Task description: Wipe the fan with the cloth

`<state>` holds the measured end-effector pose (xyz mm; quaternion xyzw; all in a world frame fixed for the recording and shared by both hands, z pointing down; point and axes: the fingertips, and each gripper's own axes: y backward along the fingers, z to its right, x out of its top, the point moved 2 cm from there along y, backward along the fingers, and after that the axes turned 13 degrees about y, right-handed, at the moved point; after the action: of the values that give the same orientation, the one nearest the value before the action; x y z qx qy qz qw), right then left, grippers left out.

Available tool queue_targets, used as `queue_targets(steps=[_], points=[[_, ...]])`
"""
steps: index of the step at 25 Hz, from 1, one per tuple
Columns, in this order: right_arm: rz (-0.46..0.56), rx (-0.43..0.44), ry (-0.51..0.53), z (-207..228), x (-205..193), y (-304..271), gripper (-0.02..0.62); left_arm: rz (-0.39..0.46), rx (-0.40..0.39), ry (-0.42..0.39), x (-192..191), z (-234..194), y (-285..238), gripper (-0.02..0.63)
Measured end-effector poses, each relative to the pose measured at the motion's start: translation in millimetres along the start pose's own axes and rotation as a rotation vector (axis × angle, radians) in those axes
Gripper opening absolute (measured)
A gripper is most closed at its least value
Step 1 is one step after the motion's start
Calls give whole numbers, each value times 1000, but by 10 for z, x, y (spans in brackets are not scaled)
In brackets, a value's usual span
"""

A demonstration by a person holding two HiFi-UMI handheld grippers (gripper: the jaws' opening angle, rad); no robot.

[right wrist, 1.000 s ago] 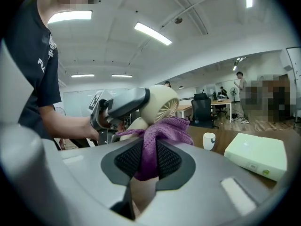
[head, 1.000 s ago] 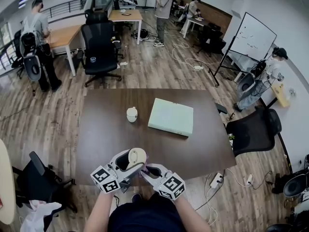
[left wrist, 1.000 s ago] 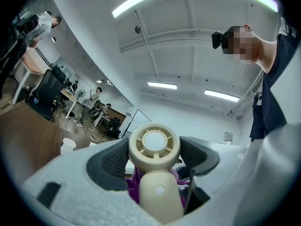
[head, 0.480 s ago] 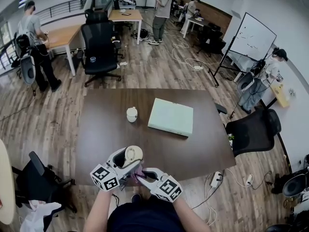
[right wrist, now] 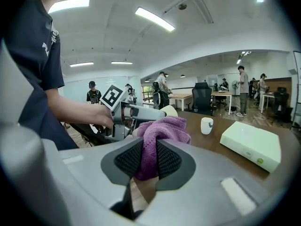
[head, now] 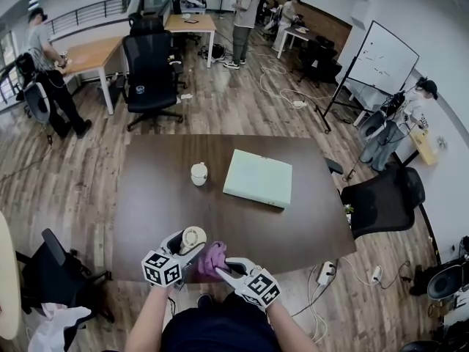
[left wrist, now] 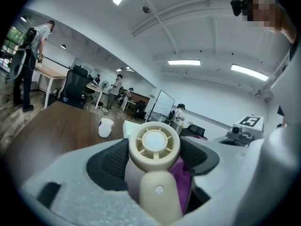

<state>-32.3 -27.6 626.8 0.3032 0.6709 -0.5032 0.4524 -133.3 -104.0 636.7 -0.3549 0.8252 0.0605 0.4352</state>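
Note:
A small cream hand fan [head: 193, 237] [left wrist: 154, 147] with a round head sits between the dark pads of my left gripper [head: 185, 246] [left wrist: 155, 159], which is shut on its handle. My right gripper [head: 222, 268] [right wrist: 149, 160] is shut on a bunched purple cloth [head: 212, 258] [right wrist: 161, 131]. Both are held at the near edge of the brown table [head: 161, 196]. The cloth lies right beside the fan's head, and it shows behind the fan [left wrist: 181, 180] in the left gripper view. Whether cloth and fan touch I cannot tell.
Further off on the table stand a white cup [head: 198, 173] [right wrist: 206, 125] and a pale green flat box [head: 258, 177] [right wrist: 251, 145]. A black office chair [head: 385, 196] stands at the table's right side, another [head: 150, 72] beyond its far edge. Several people stand in the room behind.
Both grippers have sunk toward the table's near edge. The left gripper has tipped down with the fan. The purple cloth, hidden before, now shows beside the fan's head.

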Motion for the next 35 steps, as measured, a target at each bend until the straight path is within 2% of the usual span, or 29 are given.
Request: queue_targets(steps=[6,12,17,20,29,33,35], points=[[-115,-47,58,39,-288,13,77,-91,95,-3,-329,-355,-97,347],[-166,-53,59,35,-550,-35,77,-228,133,-113,-615,-535,-236,347],[-194,-55,29,31,-713,-35,77,-390,176,-222,-981,-764,-303,345],[-211,-58,18,31,-766,-23,77,-465,182,-268,-1125,-841,-315,344],[-237,-85,5,64,-912,-23,77,-614,188,-359,-1365,-983,-389,339],[-253,-94,-3,90,-936,6,77,-649,179,-372,-1414,-1000,-429,339],[-263,-94,-9,91,-973,7,77,-668,158,-406,-1469,-1003,-485,338]])
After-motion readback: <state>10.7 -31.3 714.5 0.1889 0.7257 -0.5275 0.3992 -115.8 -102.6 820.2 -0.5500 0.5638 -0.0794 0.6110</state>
